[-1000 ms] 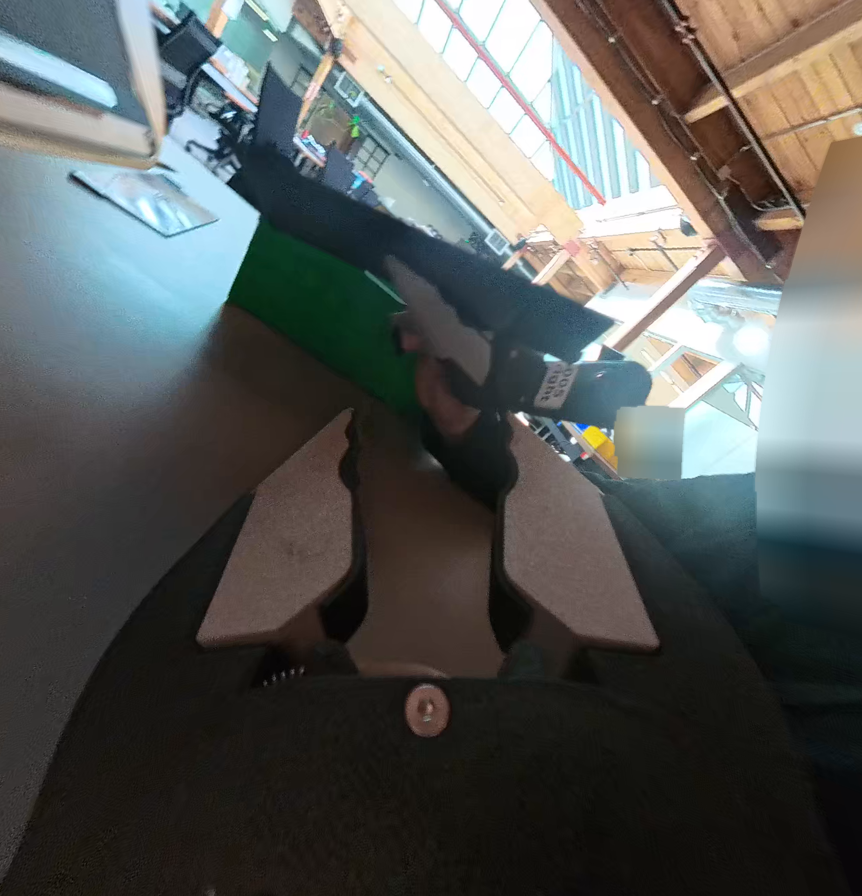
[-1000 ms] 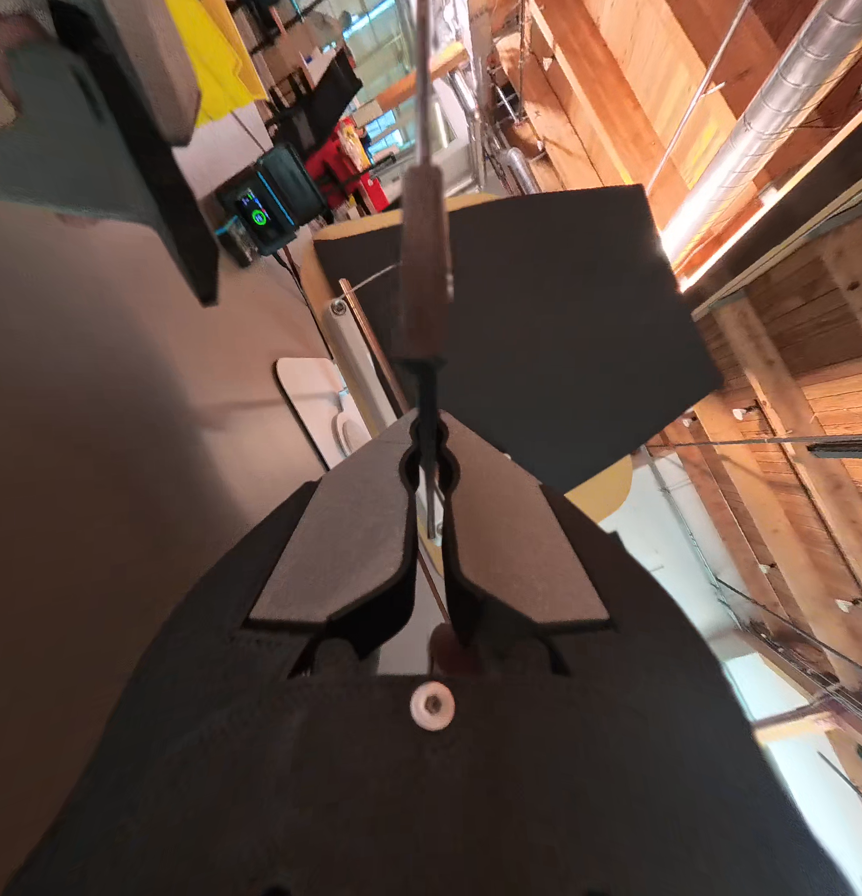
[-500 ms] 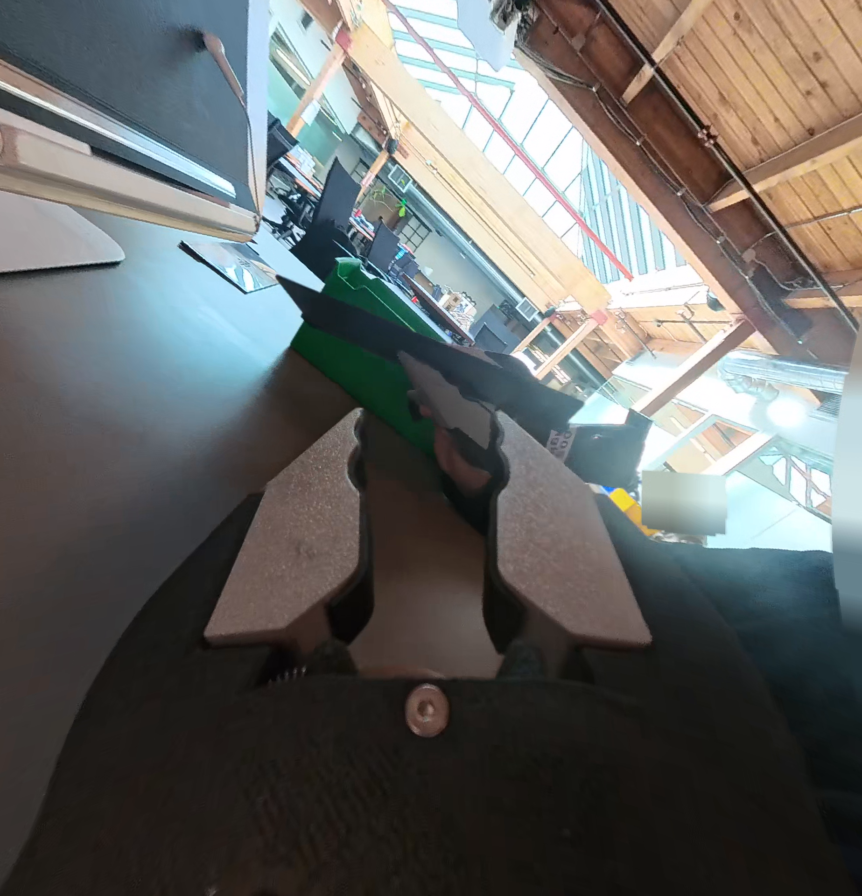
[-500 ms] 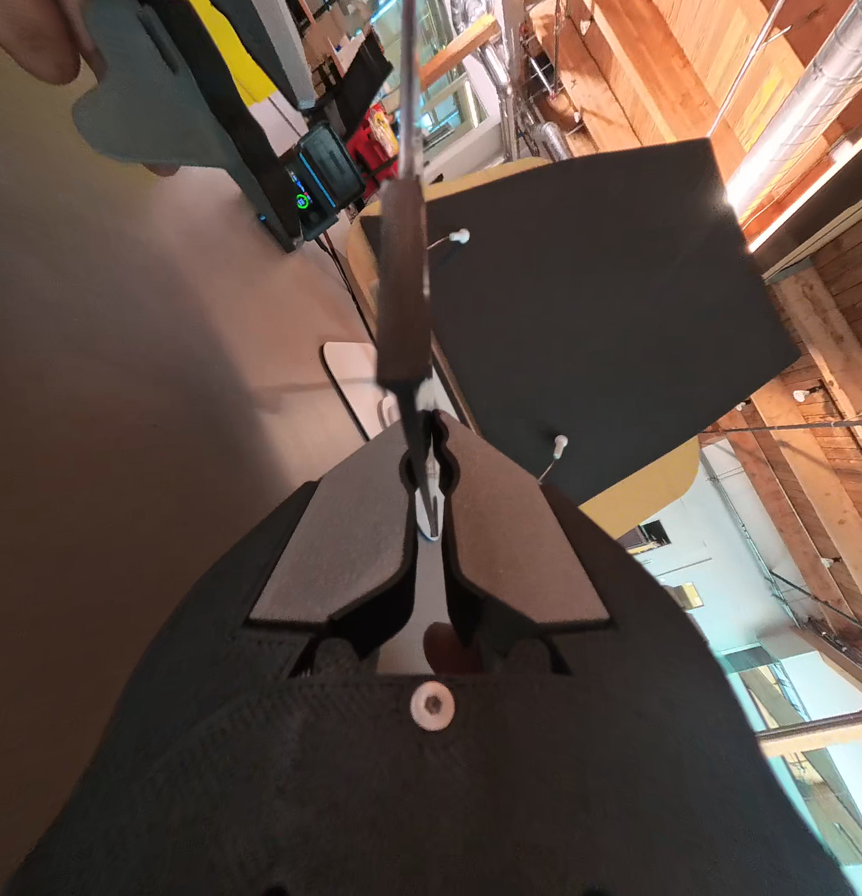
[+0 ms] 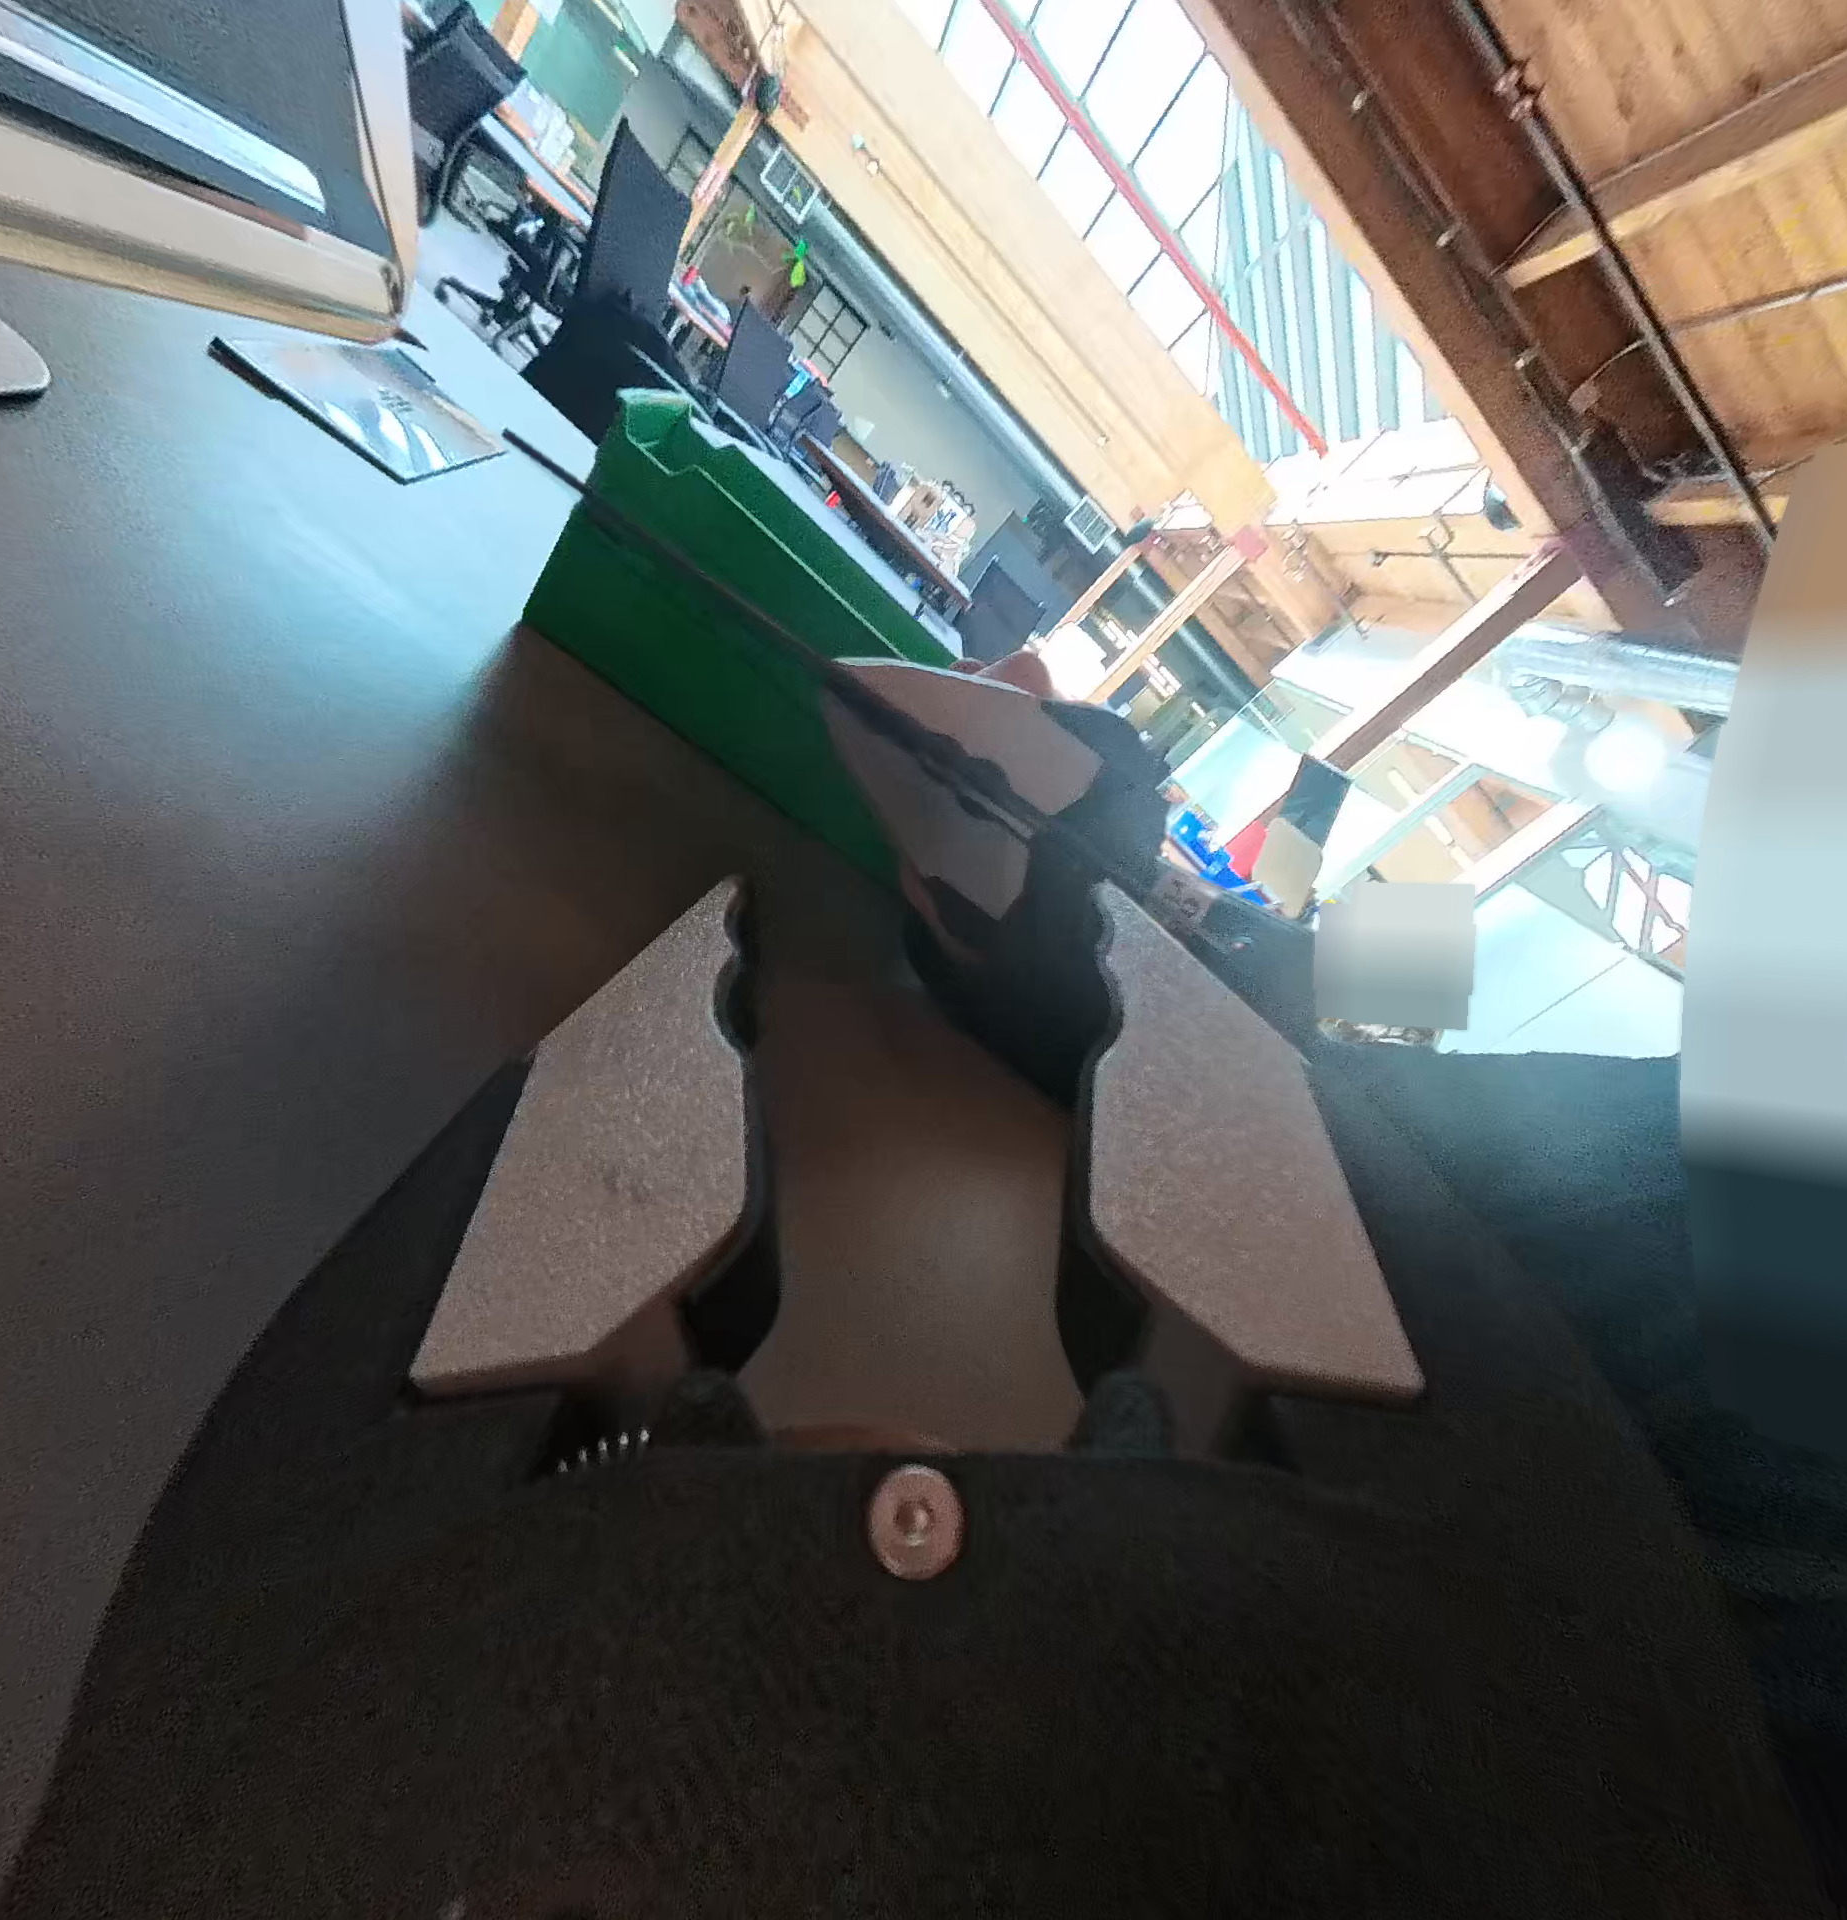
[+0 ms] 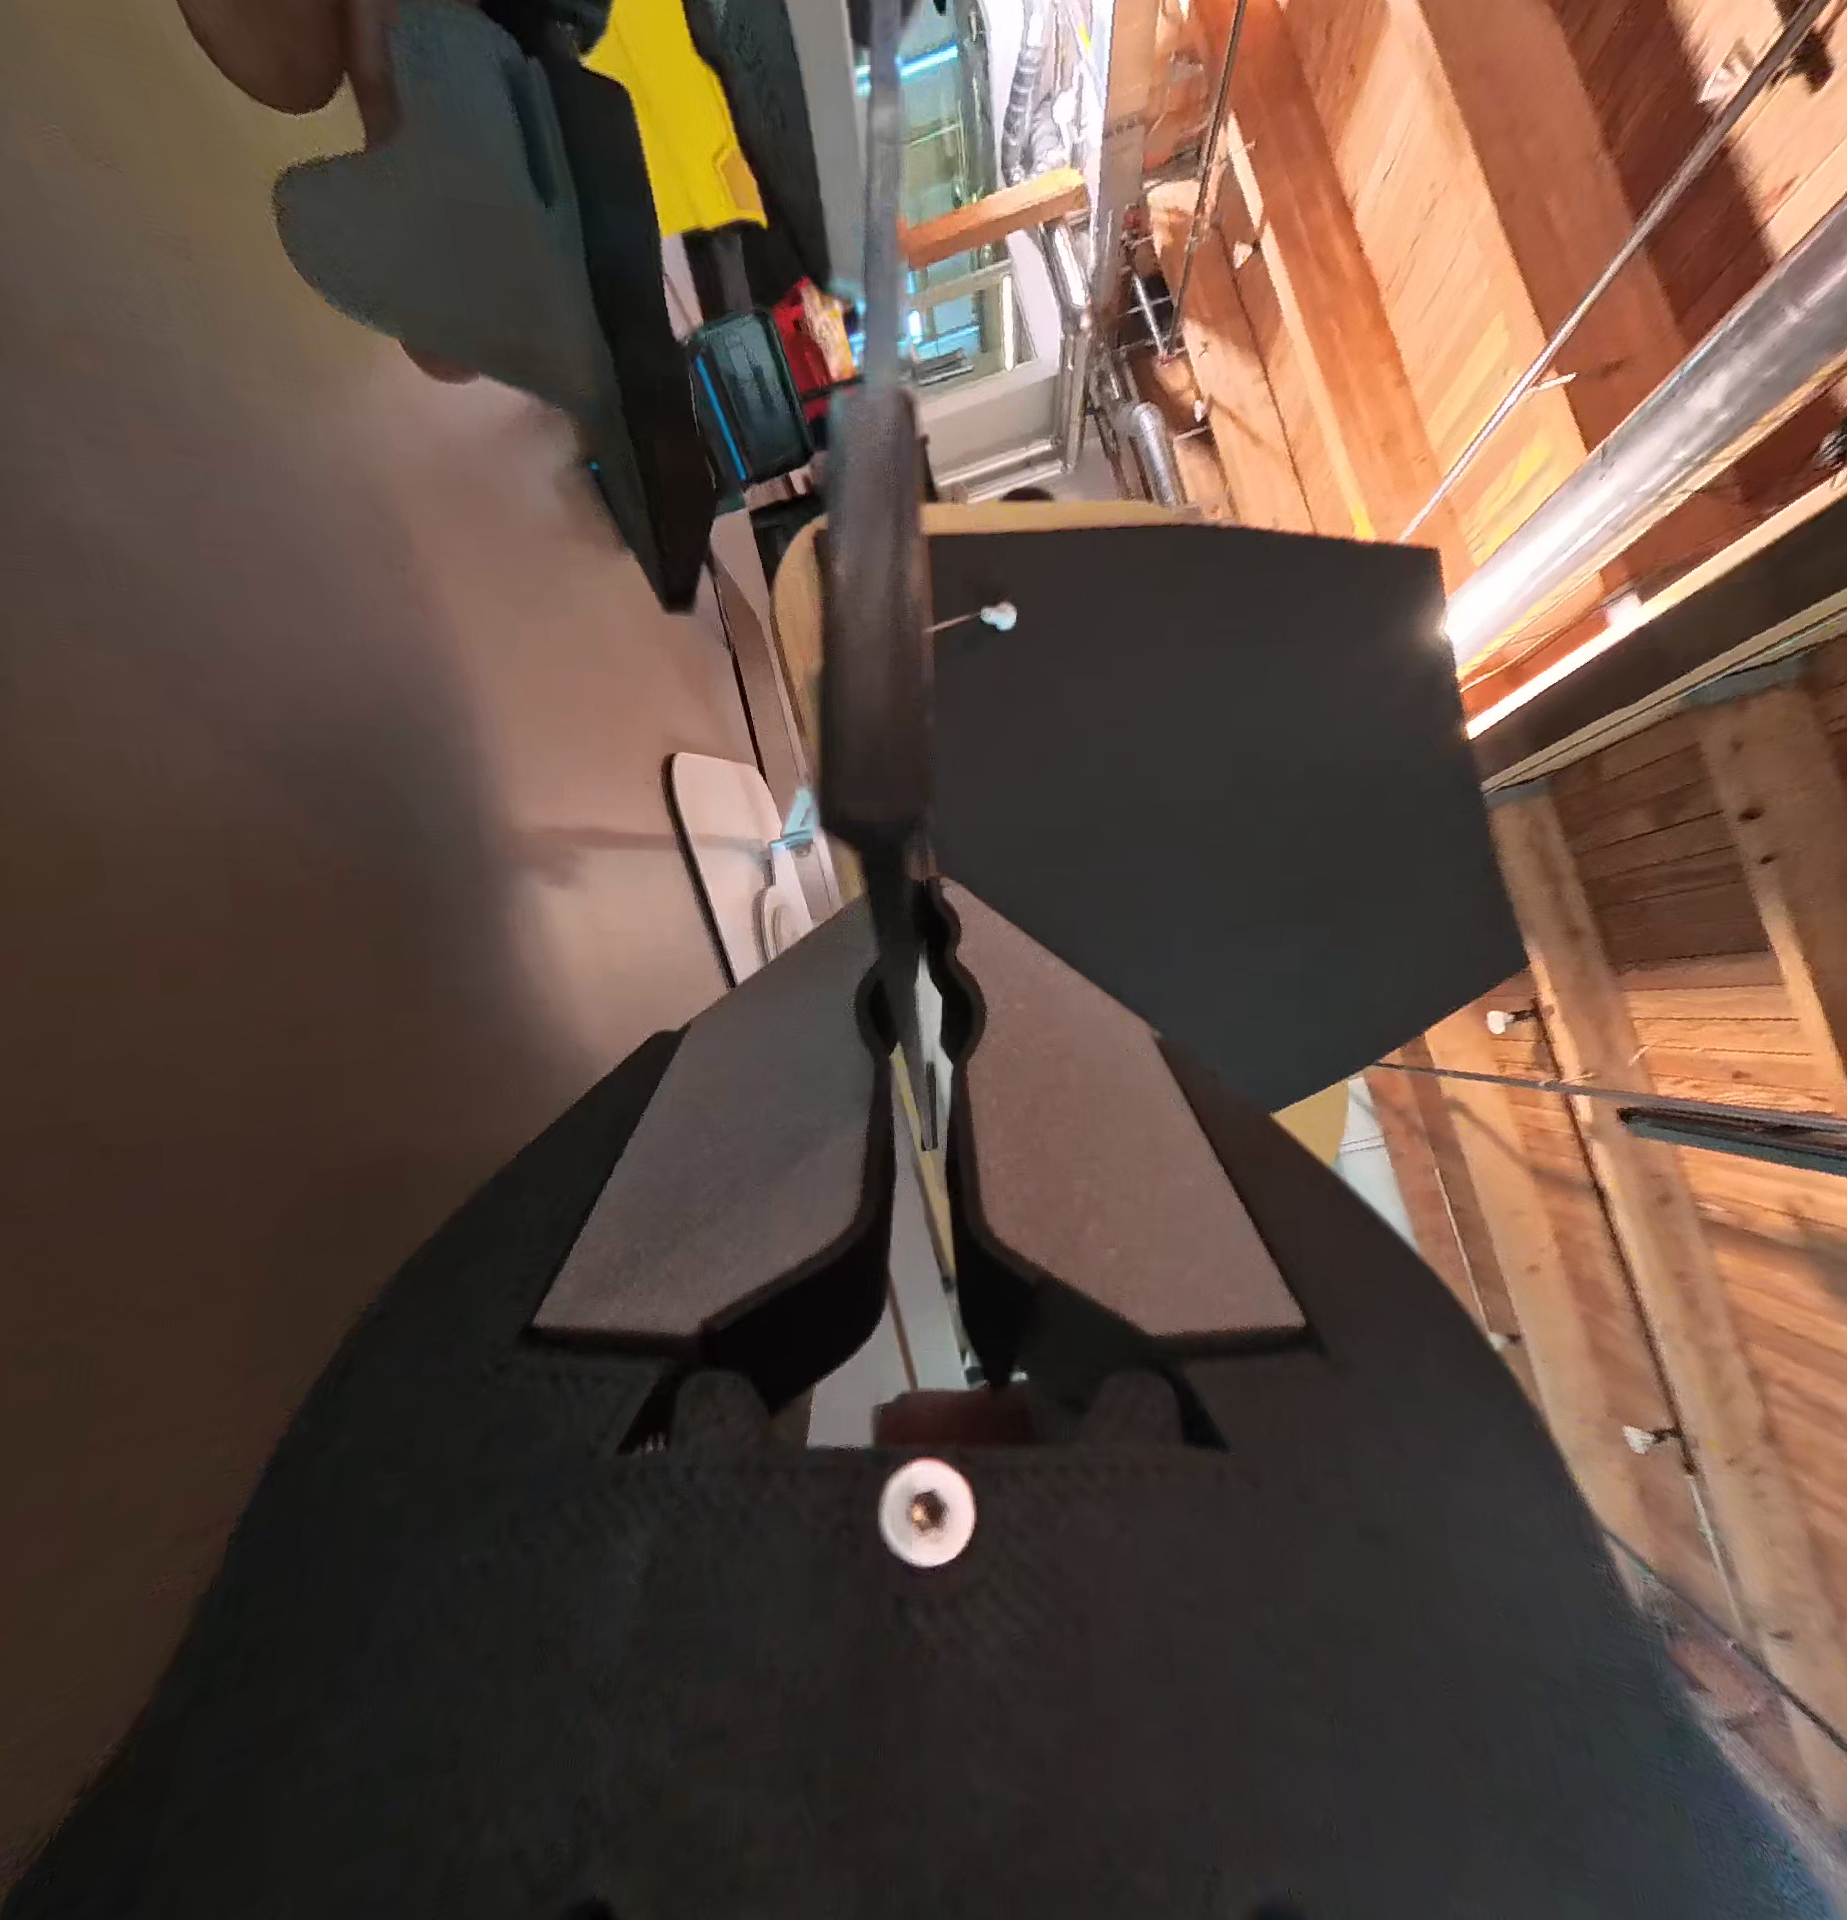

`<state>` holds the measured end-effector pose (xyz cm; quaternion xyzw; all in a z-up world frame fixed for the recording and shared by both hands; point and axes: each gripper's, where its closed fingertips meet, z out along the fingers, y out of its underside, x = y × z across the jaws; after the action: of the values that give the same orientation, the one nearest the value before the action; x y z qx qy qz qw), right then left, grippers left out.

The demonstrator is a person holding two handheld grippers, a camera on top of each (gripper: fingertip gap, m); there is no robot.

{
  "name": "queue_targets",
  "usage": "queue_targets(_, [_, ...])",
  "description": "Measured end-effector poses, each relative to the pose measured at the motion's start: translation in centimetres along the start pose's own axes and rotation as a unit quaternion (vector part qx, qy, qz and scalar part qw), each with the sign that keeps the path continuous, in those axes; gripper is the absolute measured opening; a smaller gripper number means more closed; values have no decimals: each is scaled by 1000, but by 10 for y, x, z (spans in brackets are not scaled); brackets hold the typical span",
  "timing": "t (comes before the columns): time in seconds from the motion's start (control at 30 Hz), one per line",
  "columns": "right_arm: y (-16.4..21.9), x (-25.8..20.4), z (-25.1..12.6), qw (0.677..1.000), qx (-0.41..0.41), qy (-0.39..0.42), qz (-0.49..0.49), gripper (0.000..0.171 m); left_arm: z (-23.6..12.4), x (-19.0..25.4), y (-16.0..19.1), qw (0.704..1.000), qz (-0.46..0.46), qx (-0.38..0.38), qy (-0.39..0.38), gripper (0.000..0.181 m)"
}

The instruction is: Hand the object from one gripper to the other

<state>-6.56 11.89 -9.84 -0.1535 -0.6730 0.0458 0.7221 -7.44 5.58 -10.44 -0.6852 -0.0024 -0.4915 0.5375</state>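
My right gripper point(image 6: 914, 920) is shut on the thin dark end of a long tool with a brown handle point(image 6: 877, 603) and a metal shaft point(image 6: 883, 208) that points away from me. My left gripper point(image 5: 919, 914) is open and empty above the dark table point(image 5: 223, 831). In the left wrist view the right gripper point(image 5: 950, 790) is just beyond my open fingertips, and the tool's thin shaft point(image 5: 690, 566) runs from it up and left. In the right wrist view the left gripper's grey finger point(image 6: 451, 208) is at the top left, beside the shaft and apart from it.
A green bin point(image 5: 711, 634) stands on the table behind the right gripper. A monitor point(image 5: 171, 156) and a flat shiny card point(image 5: 368, 405) are at the far left. A black panel point(image 6: 1210, 779) with white pins stands behind the tool. A person's fingertip point(image 6: 264, 62) shows by the left gripper. My right fingertips sit around 7 cm from my left ones.
The left gripper's finger has come lower and closer to the tool's shaft in the right wrist view. The right gripper has kept its hold on the tool. The left jaws have stayed open.
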Motion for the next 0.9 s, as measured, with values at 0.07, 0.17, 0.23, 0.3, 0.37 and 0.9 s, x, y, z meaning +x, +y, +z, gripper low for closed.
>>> queue_targets(0.07, [-5, -4, 0, 1000, 7, -2, -16, 0, 1, 3, 0, 1000, -5, -3, 10, 62])
queue_targets(0.17, [-7, -12, 0, 999, 7, -9, -49, 0, 0, 9, -2, 999, -22, 2, 30, 63])
queue_targets(0.23, [-8, -15, -1, 998, 10, -10, -61, 0, -1, 4, 1, 999, -33, -8, 19, 69])
queue_targets(0.3, [-11, -18, -2, 998, 17, -14, -64, 0, 0, 2, 7, 998, -47, -23, 17, 72])
queue_targets(0.37, [-14, -21, -2, 997, 20, -17, -72, 0, 3, 1, 11, 998, -47, -33, 11, 74])
queue_targets(0.9, [-27, -18, 0, 990, 29, 6, -136, 0, 10, 2, 29, 996, -44, -81, 20, 54])
